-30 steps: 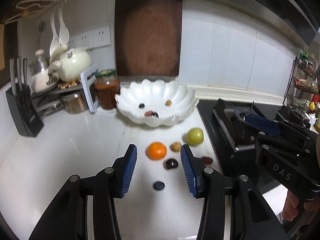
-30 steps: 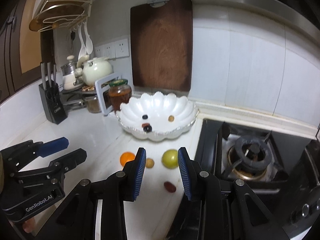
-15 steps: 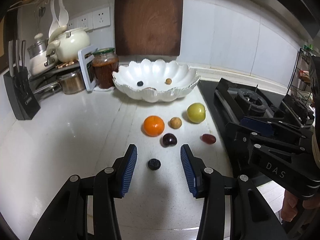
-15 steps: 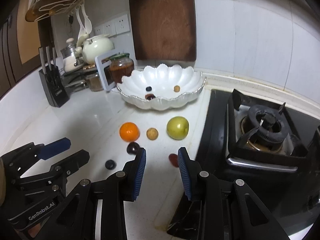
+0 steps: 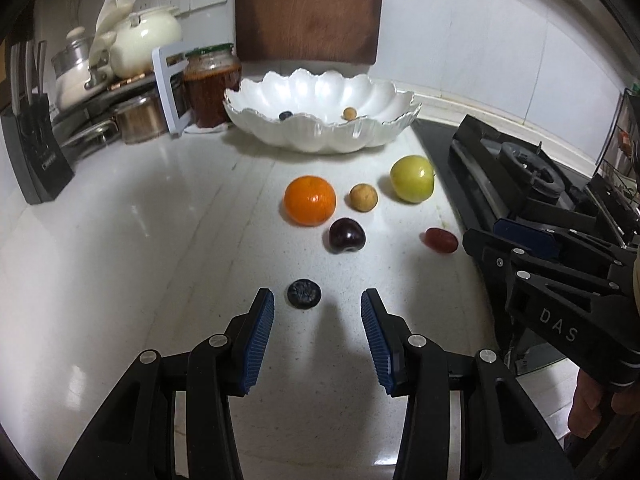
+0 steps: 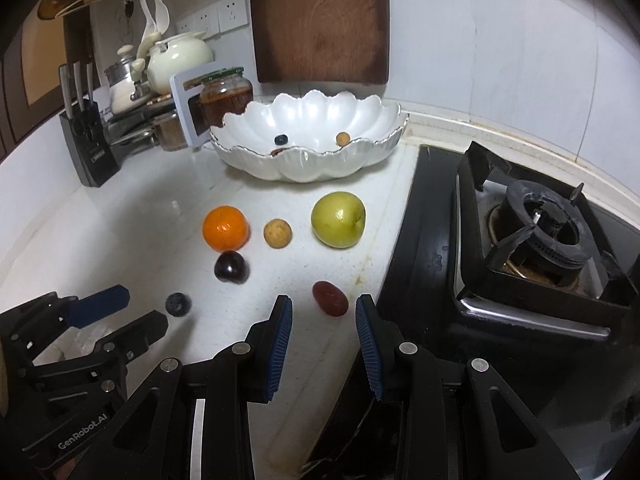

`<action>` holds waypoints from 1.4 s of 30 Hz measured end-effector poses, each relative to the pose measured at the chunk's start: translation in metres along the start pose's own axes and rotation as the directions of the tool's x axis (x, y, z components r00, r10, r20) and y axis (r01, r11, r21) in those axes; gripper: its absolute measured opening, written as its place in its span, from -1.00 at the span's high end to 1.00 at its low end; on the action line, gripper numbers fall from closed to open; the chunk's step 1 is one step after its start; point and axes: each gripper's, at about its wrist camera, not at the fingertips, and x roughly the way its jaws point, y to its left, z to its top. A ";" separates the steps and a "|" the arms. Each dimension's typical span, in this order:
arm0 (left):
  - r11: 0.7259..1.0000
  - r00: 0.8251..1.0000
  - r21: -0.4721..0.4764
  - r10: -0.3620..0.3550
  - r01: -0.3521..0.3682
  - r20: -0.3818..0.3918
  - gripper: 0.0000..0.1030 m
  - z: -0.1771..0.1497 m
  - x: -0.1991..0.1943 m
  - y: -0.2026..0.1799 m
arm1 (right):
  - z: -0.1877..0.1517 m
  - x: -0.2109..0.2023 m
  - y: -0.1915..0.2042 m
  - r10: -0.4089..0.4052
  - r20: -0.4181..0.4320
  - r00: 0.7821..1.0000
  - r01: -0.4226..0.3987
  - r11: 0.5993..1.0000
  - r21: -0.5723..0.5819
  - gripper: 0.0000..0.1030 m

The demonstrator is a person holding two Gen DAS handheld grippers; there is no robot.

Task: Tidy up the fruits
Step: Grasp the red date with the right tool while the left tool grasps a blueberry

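Loose fruit lies on the white counter: an orange [image 5: 310,200], a small tan fruit [image 5: 363,197], a green apple [image 5: 412,178], a dark cherry [image 5: 347,235], a red grape [image 5: 441,239] and a blueberry [image 5: 304,293]. My left gripper [image 5: 317,304] is open, with the blueberry just ahead between its fingertips. My right gripper [image 6: 323,310] is open, with the red grape [image 6: 329,297] just ahead between its fingertips. The white scalloped bowl [image 5: 384,136] behind holds a blueberry and a small tan fruit.
A gas hob [image 6: 536,236] borders the counter on the right. A jar [image 5: 211,84], pots, a kettle and a knife block [image 5: 34,152] stand at the back left. A wooden board [image 5: 306,8] leans on the wall.
Both grippers have moved down and forward toward the counter. The blueberry now sits at the left fingertips and the red grape at the right fingertips. Both stay open.
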 end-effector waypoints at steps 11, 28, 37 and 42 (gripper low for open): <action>0.998 0.999 -0.060 0.019 -0.021 -0.030 0.13 -0.002 0.018 0.002 | 0.003 0.024 -0.006 0.037 -0.039 0.999 -0.037 0.999 -0.002 0.33; 0.992 0.997 -0.110 0.061 -0.066 -0.049 0.25 0.002 0.037 0.005 | 0.006 0.048 -0.006 0.055 -0.082 0.995 -0.057 0.998 -0.024 0.33; 0.991 0.996 -0.110 0.070 -0.077 -0.061 0.54 0.000 0.041 0.006 | 0.005 0.054 -0.006 0.054 -0.101 0.993 -0.057 0.998 -0.029 0.54; 0.992 0.997 -0.107 0.057 -0.063 -0.060 0.55 0.000 0.040 0.008 | 0.005 0.053 -0.006 0.055 -0.099 0.994 -0.057 0.998 -0.018 0.62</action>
